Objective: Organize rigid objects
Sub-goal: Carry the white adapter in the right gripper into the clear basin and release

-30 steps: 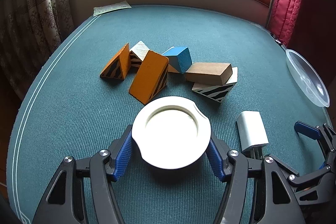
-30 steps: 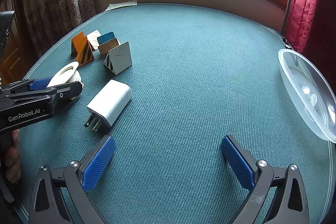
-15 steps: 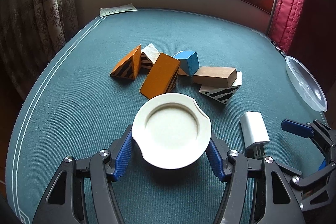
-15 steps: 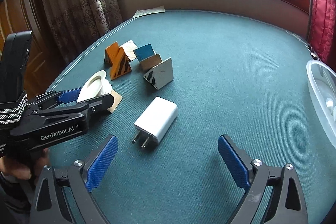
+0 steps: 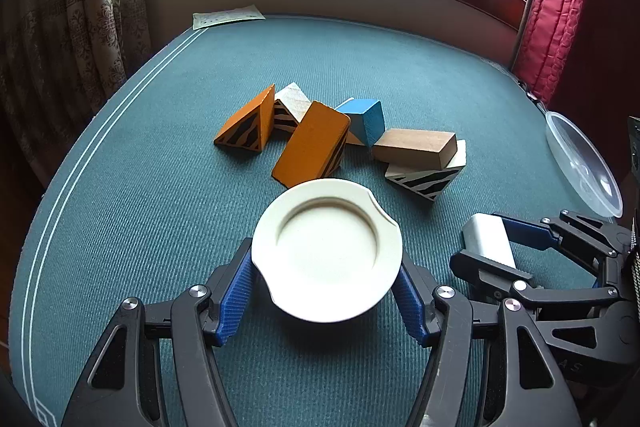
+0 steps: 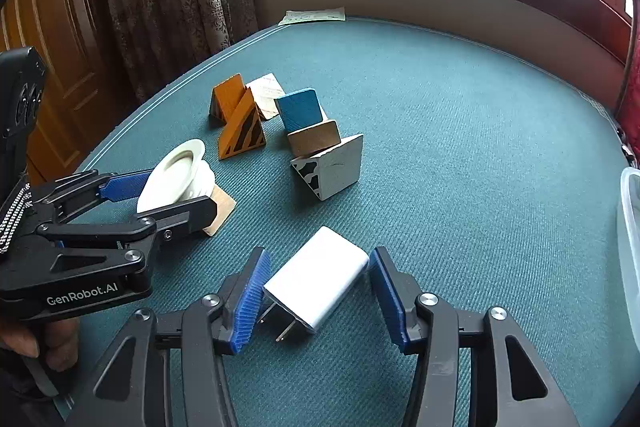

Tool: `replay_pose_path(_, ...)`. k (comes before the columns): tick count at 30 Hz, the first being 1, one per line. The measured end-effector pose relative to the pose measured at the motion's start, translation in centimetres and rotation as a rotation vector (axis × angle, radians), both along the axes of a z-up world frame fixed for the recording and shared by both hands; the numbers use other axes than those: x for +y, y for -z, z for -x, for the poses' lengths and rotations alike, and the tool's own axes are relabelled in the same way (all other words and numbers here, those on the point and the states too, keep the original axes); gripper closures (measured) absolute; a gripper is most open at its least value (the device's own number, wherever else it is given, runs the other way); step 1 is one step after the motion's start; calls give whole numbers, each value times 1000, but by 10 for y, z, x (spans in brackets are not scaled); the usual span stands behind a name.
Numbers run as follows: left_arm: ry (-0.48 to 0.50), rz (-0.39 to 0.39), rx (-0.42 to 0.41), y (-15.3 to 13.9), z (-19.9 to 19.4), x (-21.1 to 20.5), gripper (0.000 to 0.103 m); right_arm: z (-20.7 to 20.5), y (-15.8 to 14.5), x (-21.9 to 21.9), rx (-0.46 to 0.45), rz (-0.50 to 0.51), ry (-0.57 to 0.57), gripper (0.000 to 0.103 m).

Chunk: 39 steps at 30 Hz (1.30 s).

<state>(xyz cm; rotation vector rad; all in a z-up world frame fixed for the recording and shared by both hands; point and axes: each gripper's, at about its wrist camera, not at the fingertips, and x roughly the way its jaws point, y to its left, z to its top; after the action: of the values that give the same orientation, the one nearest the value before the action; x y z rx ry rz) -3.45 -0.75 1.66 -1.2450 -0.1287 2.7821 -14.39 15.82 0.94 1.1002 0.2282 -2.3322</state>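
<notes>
Teal ribbed cloth tabletop (image 6: 460, 131) under window. Our right gripper (image 6: 316, 297) closing round white plastic plug charger (image 6: 320, 285), pads not yet pressing; smooth, light, rigid, so we squeeze flat sides. Our left gripper (image 5: 326, 289) clamps cream round dish (image 5: 326, 253).

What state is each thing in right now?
White dish: gripped in left tongs, above a tan coaster.
White charger: flat on the cloth, prongs toward camera, between closing right tongs; grip not yet clear.
Wooden blocks: loose jumble, several leaning on each other.
Clear container: open, at table edge.
</notes>
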Motion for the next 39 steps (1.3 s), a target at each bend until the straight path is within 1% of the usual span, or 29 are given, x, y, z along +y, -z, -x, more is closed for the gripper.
replay_pose_path(8, -9, 7, 7, -1, 1, -1, 38, -3, -3, 7, 4, 38, 29, 51)
replay_pose_path(17, -15, 10, 4, -2, 2, -2, 38, -12, -17, 26, 23, 107, 87, 51)
replay_pose_path(22, -19, 19, -4, 0, 6, -1, 38, -14, -20, 35, 25, 128, 112, 51)
replay_pose_path(24, -17, 24, 1, -1, 6, -1, 40, -15, -20, 39, 25, 134, 120, 51)
replay_pose_path(27, -16, 41, 13, -2, 4, 2, 40, -15, -22, 46, 23, 152, 140, 51)
replay_pose_path(32, -2, 56, 35, -5, -1, 9, 40, -13, -28, 68, 38, 183, 213, 51)
replay_pose_path(39, 7, 67, 48, -8, -6, 16, 40, -7, -39, 114, 82, 215, 365, 51)
